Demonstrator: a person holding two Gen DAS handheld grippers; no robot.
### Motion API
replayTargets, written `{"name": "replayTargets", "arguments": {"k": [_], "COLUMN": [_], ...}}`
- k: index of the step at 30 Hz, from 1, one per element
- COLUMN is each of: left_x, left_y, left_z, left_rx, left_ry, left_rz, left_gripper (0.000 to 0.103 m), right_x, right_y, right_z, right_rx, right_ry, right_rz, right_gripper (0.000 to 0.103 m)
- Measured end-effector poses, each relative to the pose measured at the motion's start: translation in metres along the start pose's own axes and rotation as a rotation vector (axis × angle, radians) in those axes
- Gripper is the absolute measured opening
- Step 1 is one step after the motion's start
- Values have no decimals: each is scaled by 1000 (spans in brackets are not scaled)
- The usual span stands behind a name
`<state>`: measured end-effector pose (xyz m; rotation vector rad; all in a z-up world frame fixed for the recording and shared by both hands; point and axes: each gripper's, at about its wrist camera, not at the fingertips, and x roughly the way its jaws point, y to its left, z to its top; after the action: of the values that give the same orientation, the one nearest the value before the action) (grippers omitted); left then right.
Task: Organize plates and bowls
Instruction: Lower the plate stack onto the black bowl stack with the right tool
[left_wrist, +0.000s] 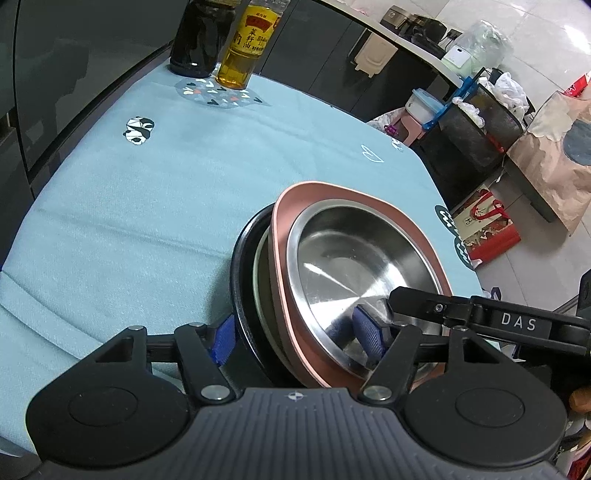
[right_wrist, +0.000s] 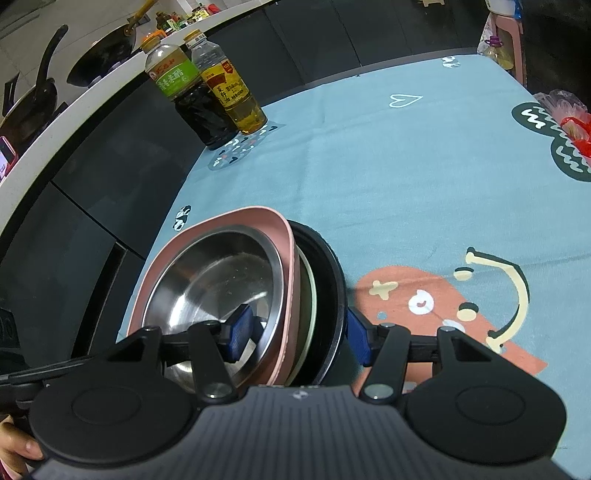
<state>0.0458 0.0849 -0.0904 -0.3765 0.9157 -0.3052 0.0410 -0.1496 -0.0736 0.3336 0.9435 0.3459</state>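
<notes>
- The sorting looks largely done, judging from how things lie: a stainless steel bowl (left_wrist: 343, 273) sits nested in a pink squarish plate (left_wrist: 284, 280), which rests on a pale green plate (left_wrist: 258, 273) (only its rim shows) inside a black bowl (left_wrist: 240, 273) at the bottom.
- The whole stack is tipped on edge, with the open faces turned toward my left side and the black bowl's underside toward my right; it sits above the blue patterned tablecloth (left_wrist: 147, 206), though I cannot tell whether its low edge touches the cloth.
- My left gripper (left_wrist: 295, 336) straddles the near rim of the stack: one blue pad is outside the black bowl and the other is inside the steel bowl, so I read it as clamped across all four layers.
- My right gripper (right_wrist: 299, 338) does the same from the other side, with one pad in the steel bowl (right_wrist: 214, 280) and the other beyond the black bowl (right_wrist: 328, 291). Its jaws stand wide, and the outer pad appears close to the wall (contact is not clear to me).
- I see no other loose dishes on the cloth; only a dark vinegar bottle (right_wrist: 184, 92) and an oil bottle (right_wrist: 236, 96) stand at the far edge.
- What is left, I judge, is setting the stack down flat in its final place and letting go.
</notes>
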Motion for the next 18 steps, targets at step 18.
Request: {"name": "replayTargets", "arguments": {"k": [18], "left_x": [-4], "left_y": [-16], "left_z": [6], "left_rx": [41], "left_ry": [-18], "left_rz": [34], "left_gripper": [59], "right_x": [-5], "right_y": [11], "right_z": [-1], "right_rx": [-51], "right_ry": [-56], "right_rz": [-51], "right_gripper": [47]}}
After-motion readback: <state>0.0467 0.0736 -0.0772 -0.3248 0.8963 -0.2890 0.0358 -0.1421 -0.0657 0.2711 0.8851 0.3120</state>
